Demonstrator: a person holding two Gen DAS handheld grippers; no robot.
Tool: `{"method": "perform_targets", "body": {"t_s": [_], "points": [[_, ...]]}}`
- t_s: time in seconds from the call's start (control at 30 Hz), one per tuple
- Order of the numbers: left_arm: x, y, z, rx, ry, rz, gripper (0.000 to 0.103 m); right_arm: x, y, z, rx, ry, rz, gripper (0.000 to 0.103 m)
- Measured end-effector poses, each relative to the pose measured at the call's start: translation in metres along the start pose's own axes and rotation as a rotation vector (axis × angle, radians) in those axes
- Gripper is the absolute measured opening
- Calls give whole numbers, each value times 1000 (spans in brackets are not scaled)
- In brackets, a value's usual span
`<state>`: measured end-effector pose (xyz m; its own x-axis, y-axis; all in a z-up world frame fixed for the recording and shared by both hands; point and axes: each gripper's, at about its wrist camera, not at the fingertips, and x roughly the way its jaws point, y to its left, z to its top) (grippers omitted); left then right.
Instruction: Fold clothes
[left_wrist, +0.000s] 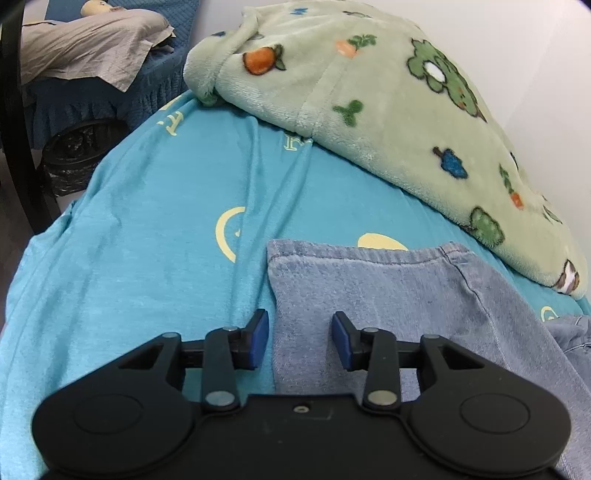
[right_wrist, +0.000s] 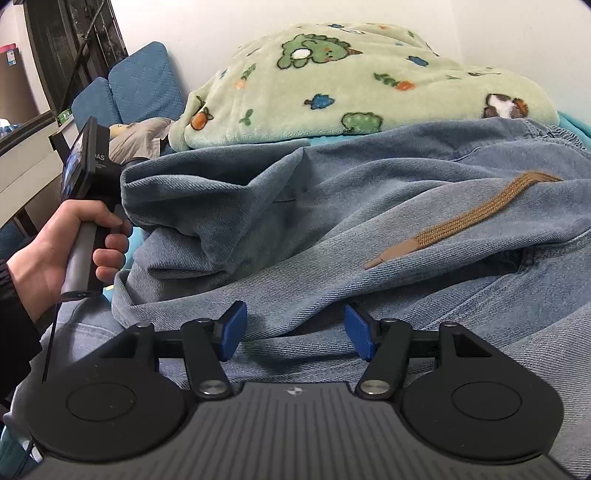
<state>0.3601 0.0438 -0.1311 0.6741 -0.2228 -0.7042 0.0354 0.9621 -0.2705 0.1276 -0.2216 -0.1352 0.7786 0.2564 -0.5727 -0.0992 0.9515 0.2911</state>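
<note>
On the bed, both grippers (left_wrist: 300, 338) (right_wrist: 295, 334) gape over jeans (right_wrist: 332, 240) — only the right view shows the hand (right_wrist: 66, 251).

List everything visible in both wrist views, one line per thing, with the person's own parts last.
Light blue denim jeans: one, on the bed, crumpled, a tan woven drawstring across them.
Pale green fleece blanket with cartoon prints: one, heaped at the bed's far side by the wall.
Turquoise bed sheet with yellow prints: one, under everything.
Dark blue quilted cushions: two, far left.
Grey-beige cloth: one, on blue furniture beyond the bed.
Left gripper: black, blue pads, jaws apart astride the jeans' hem edge.
Right gripper: jaws open over the jeans.
Hand: one, gripping the left gripper's handle.
</note>
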Motion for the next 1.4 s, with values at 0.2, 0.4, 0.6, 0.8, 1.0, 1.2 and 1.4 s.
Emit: {"method": "perform_targets", "body": {"t_s": [0.2,0.4,0.6,0.8,1.0,1.2,1.4], "points": [[3,1,0,-7,-8,-36,35,3,0,-1,-5,2,-2,62],[4,7,0,-46,-29,-119,35,6,1,-2,-18,7,-7,62],[-18,11,7,-90,-95,-150,3,7,3,-1,-33,5,-11,62],[-90,1,25,-99,-232,-115,2,4,4,1,-49,-2,-3,61],[-162,37,32,-186,-354,24,2,-7,9,2,-76,-26,20,61],[-208,105,28,-346,-388,149,2,-14,9,5,-84,-41,33,61],[-237,151,18,-428,-397,209,2,-17,5,5,-78,-34,26,60]]}}
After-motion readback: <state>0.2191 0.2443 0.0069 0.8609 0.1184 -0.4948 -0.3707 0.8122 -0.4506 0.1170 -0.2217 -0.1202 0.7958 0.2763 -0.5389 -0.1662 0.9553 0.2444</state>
